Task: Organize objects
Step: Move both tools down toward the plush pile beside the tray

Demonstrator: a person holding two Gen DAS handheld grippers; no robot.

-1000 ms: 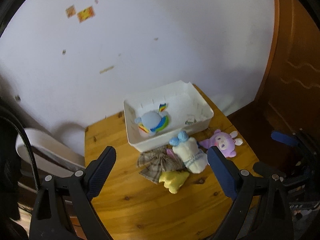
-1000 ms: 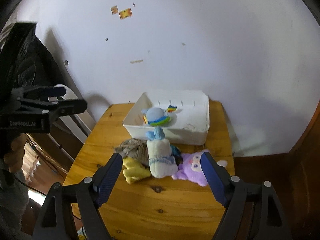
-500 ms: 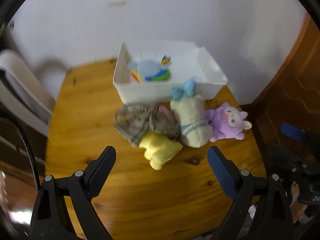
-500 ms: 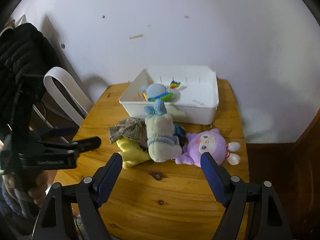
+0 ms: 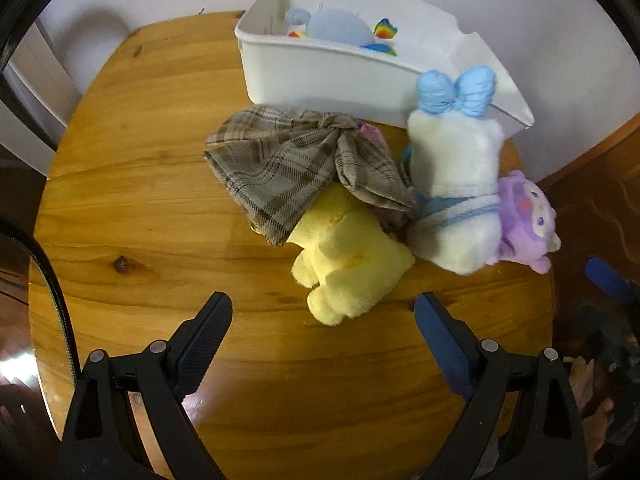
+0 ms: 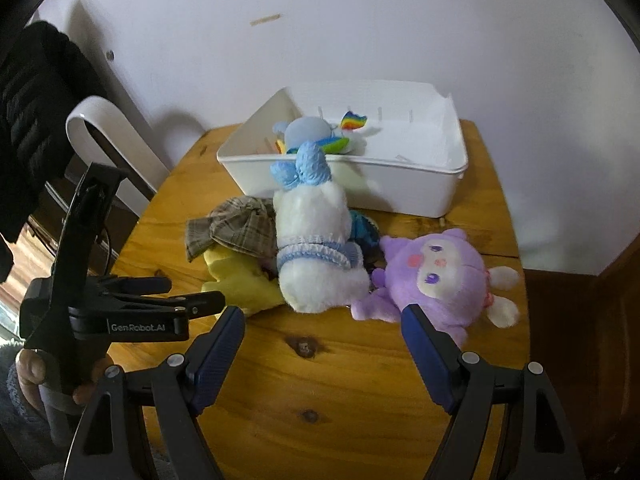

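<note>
Hovering above a round wooden counter point(image 5: 132, 200), the left claw point(image 5: 323, 320) points steeply down with its two dark blue pads spread wide and nothing between them. Just beyond its tips lies a pale yellow plush toy point(image 5: 348, 256), partly covered by a brown plaid fabric bow point(image 5: 288, 164). Touching the yellow toy's right side is a white plush toy with a light blue bow and blue-trimmed band point(image 5: 456, 184), and pressed against that one, near the counter's right edge, is a purple plush toy with a white face point(image 5: 528, 220). Behind this cluster, against the wall, sits a white rectangular plastic bin point(image 5: 328, 76) holding a blue plush toy with rainbow wings point(image 5: 340, 30).

The right claw point(image 6: 323, 322) is also open and empty, tilted down toward the counter. Its right pad sits in front of the purple toy's lower edge, while the white toy lies just past the gap between the pads. In the right wrist view, a person's hand point(image 6: 30, 372) grips the black handle of the left claw at the left edge of the counter.
</note>
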